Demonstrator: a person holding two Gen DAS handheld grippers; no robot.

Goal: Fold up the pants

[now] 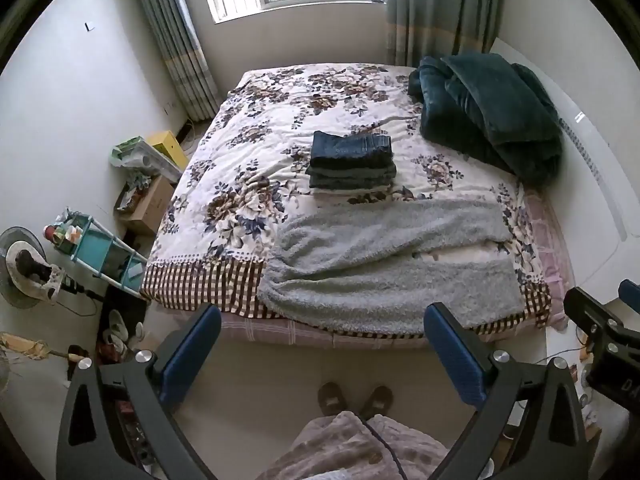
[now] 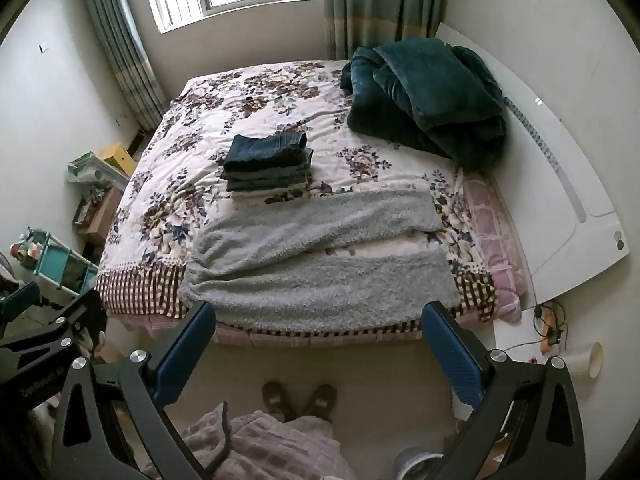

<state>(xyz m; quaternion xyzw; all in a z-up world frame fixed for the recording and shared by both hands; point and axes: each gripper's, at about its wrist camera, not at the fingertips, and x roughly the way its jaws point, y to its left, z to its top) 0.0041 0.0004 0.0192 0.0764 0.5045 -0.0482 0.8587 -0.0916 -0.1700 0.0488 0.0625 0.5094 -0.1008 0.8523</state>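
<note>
Grey fleece pants (image 1: 384,264) spread flat along the near edge of the floral bed (image 1: 256,128), waistband bunched toward 9 o'clock and both legs running toward 3 o'clock with a slim gap between them; a stack of folded jeans (image 1: 351,162) just beyond at 12 o'clock. Left gripper (image 1: 322,332) and right gripper (image 2: 316,330) both held back off the bed, jaws wide apart, gripping nothing. Folding likely not yet begun: next, probably reaching in to pinch one leg's long edge and lay it over the other.
</note>
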